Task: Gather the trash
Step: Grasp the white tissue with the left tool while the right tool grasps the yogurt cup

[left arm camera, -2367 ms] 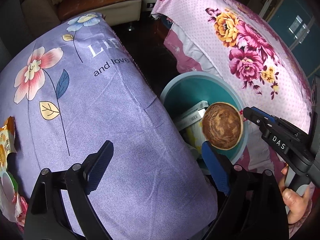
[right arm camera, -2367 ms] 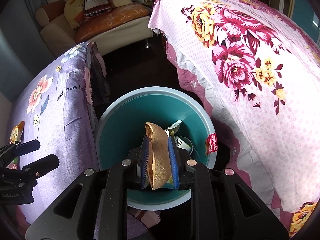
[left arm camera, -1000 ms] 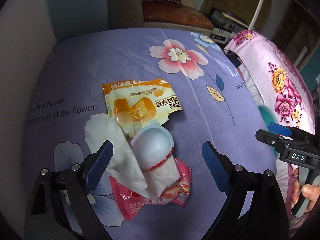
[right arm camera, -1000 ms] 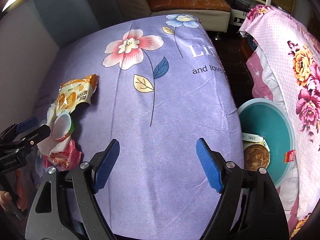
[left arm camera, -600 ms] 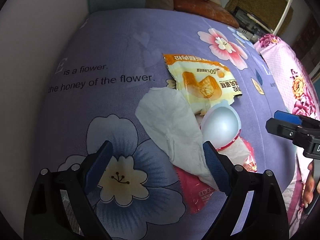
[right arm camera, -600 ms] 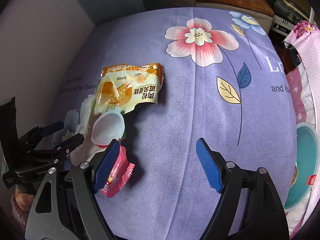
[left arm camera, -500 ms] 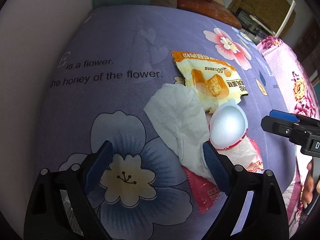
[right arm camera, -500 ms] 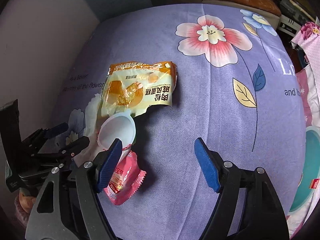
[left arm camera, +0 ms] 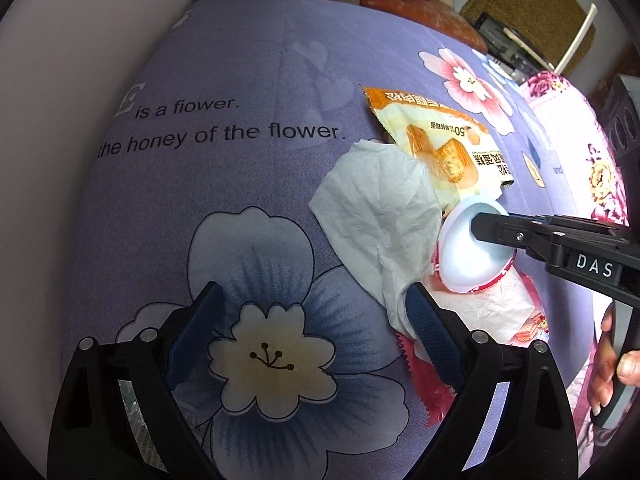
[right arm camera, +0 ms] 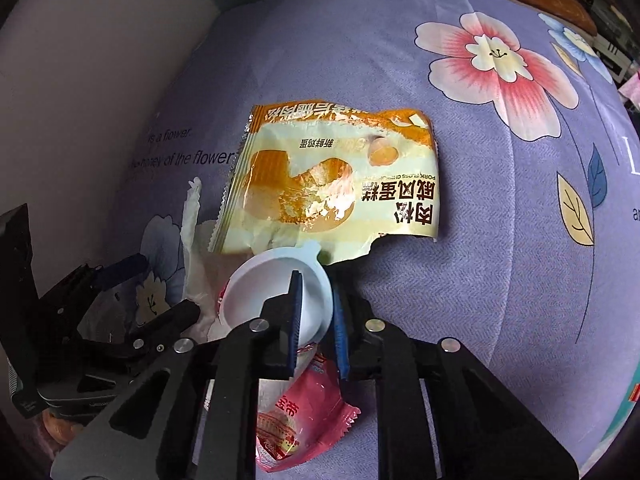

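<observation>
In the left wrist view the bedspread (left arm camera: 224, 184) fills most of the frame, with the litter clustered right of centre. The snack wrapper (left arm camera: 440, 140) lies uppermost. The tissue (left arm camera: 380, 216) spreads below and left of it, overlapping its lower edge. The cup (left arm camera: 464, 256) sits right of the tissue, just below the wrapper, on the crumpled tissue and the pink packet (left arm camera: 528, 328), which reaches toward the lower right. The right gripper (left arm camera: 486, 226) enters from the right edge, its tip over the cup's rim. The left gripper (left arm camera: 316, 324) stands at the bottom of the frame, one finger beside the tissue's lower end.
</observation>
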